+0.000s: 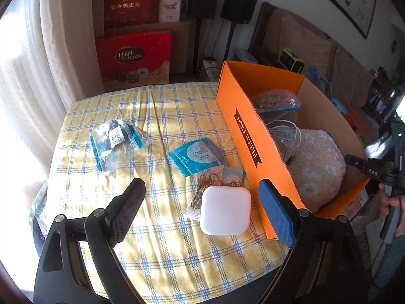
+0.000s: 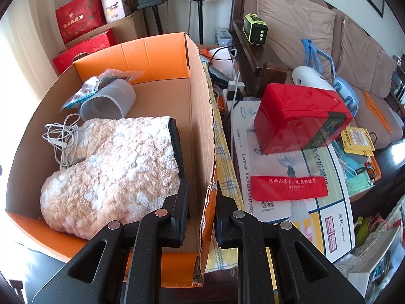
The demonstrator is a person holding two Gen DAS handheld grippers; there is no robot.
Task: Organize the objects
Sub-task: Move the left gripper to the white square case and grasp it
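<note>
My left gripper (image 1: pixel 202 211) hangs over the checked tablecloth (image 1: pixel 141 116) with jaws spread wide, nothing pinched — the white square case (image 1: pixel 224 210) lies between the fingers, on the cloth just beside the orange box (image 1: pixel 243 126). A packet of dried strips (image 1: pixel 202 192) pokes out from under the case; a teal packet (image 1: pixel 195 158) and a clear bag (image 1: pixel 116 143) lie further off. My right gripper (image 2: pixel 202 217) is clenched on the box wall (image 2: pixel 207 152). Inside the box: fluffy towel (image 2: pixel 114 174), white cable (image 2: pixel 60 136), grey cup (image 2: pixel 108 101).
</note>
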